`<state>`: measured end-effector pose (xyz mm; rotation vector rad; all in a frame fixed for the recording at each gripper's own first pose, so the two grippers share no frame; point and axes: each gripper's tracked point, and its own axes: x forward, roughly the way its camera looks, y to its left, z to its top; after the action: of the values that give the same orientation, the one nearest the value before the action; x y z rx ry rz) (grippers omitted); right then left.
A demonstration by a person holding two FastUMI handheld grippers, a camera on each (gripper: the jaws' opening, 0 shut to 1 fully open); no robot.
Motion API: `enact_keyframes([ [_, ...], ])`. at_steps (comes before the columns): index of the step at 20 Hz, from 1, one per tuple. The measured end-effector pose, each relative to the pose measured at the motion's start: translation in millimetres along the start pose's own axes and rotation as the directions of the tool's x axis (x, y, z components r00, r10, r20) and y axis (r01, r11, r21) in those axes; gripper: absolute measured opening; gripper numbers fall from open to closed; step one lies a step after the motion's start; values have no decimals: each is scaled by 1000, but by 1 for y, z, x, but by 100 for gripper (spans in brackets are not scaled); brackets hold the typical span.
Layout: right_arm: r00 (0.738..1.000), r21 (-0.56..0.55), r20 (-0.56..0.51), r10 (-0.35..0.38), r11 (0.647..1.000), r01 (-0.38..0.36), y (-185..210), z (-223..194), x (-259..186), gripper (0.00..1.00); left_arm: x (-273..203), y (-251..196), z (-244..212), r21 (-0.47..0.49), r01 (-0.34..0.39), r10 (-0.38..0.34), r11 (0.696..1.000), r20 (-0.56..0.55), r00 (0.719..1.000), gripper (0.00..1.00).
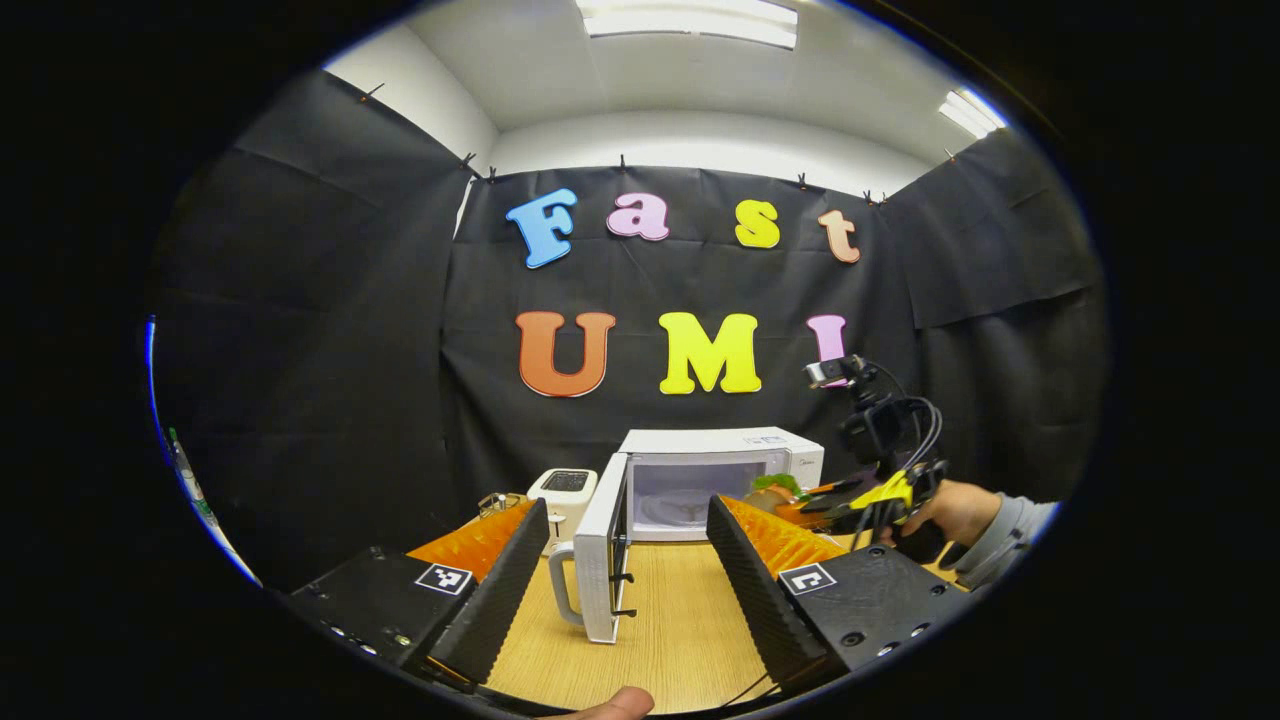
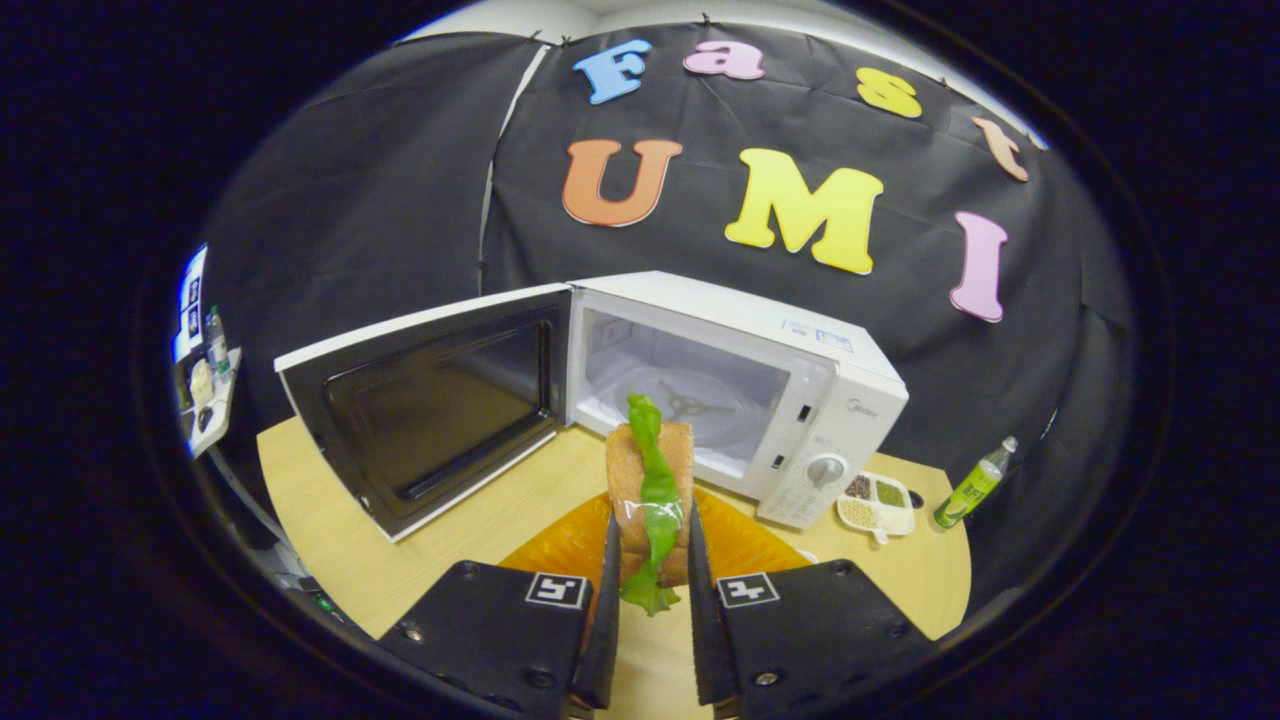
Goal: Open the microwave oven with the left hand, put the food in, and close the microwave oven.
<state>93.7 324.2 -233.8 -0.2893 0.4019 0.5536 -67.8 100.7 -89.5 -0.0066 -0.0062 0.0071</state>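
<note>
Sandwich (image 2: pixel 650 490) with lettuce, clamped between both fingers of right gripper (image 2: pixel 650 580), held in front of microwave (image 2: pixel 720 390) cavity. Microwave door (image 2: pixel 430 400) swung wide open. Left gripper (image 1: pixel 620 570) spread apart, empty, facing microwave. Green bottle (image 2: pixel 972 484) right of microwave.

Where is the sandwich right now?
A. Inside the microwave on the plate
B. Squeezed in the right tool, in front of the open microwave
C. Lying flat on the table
B: the sandwich sits pinched between the right tool's two fingers, in front of the open microwave.
</note>
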Motion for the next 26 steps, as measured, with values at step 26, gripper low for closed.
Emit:
enact_keyframes([
  [26,904,899,98,-417,427,100,-52,50,285,36,60,99,-30,-11,-139,138,990,-35,990,95],
])
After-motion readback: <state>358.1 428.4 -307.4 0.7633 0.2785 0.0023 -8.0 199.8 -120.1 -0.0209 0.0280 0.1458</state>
